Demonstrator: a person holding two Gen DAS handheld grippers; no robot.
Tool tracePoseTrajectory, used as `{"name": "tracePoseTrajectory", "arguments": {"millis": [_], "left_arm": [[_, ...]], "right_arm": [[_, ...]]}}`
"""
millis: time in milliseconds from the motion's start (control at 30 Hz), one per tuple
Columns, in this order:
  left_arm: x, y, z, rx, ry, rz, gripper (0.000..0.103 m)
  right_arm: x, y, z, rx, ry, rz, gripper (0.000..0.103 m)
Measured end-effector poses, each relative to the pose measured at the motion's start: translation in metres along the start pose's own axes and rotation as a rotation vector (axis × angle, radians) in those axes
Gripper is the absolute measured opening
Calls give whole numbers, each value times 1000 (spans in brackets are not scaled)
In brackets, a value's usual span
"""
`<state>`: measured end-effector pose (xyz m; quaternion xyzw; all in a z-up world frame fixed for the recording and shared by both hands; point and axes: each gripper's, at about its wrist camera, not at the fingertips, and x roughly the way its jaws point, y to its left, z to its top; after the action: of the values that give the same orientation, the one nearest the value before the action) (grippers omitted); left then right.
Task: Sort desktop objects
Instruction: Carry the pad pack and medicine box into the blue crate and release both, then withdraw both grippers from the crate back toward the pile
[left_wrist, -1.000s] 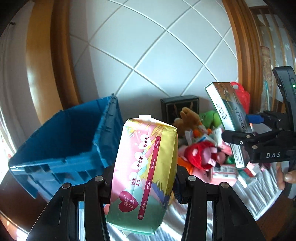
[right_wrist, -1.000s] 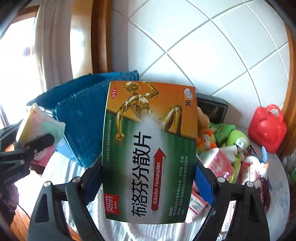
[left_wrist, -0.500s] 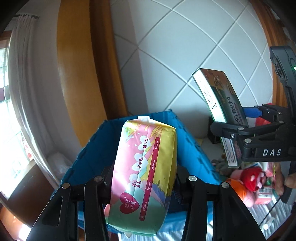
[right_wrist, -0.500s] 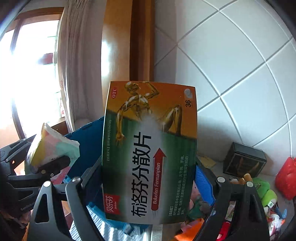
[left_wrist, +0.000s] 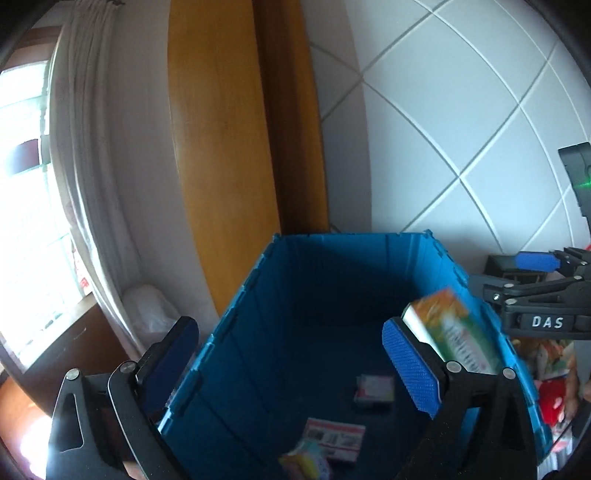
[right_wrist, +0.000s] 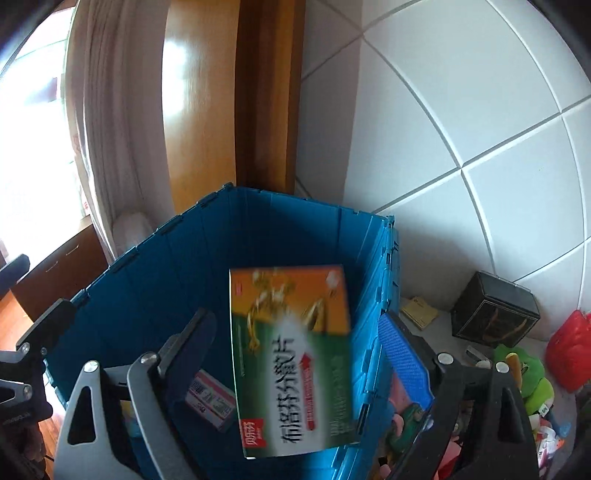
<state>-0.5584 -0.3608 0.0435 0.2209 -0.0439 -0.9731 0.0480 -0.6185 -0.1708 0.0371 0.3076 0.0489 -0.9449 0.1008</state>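
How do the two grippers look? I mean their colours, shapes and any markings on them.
Both are alike: the left gripper and the right gripper have black, angular linkage arms joined with round silver rivets, and each finger ends in a flat blue pad with a fine ribbed texture. Seen from the left wrist view, the right gripper's body carries white letters "DAS" and a small green light. No cables or sleeves show.

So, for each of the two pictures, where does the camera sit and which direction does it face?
Left wrist: sits on the left tongs, faces down into the blue crate; its open blue pads show, and the right tongs at the right edge.
Right wrist: sits on the right tongs, faces the crate from its right; open fingers frame the blurred medicine box.
Shared: crate, medicine box, tiled wall.
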Motion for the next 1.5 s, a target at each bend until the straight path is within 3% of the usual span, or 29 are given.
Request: {"name": "tracePoseTrajectory", "arguments": {"millis": [100,267,533,733,867,1233,1367,1500], "left_arm": [[-4,6,0,-9,-21,11,101],[-32,-6,-19,-2,-58,2,101],[-72,-35,-57,13,-71,4,101],[-115,-66,-89,11,-65,22,101],[-146,-96,-117,11,-54,21,101],[-231,-178,-193,10,-23,14,101],[-252,-211,-222,2,-8,-61,102],[-257,-246,-240,64,26,-123,102]], "right_arm": [[-14,-10,4,35,-48,21,92],[-50,-15,-20,20,-109,6,92],[-87,-18,-90,10,-108,0,92],[-136,-35,-137,-4,-169,-28,92],[-168,-50,-175,-32,-171,-49,101],[-221,-121,-309,-49,-34,-58,101],[-233,-150,-359,-23,21,-76,101],[-234,-172,-411,3,97,-83,101]]}}
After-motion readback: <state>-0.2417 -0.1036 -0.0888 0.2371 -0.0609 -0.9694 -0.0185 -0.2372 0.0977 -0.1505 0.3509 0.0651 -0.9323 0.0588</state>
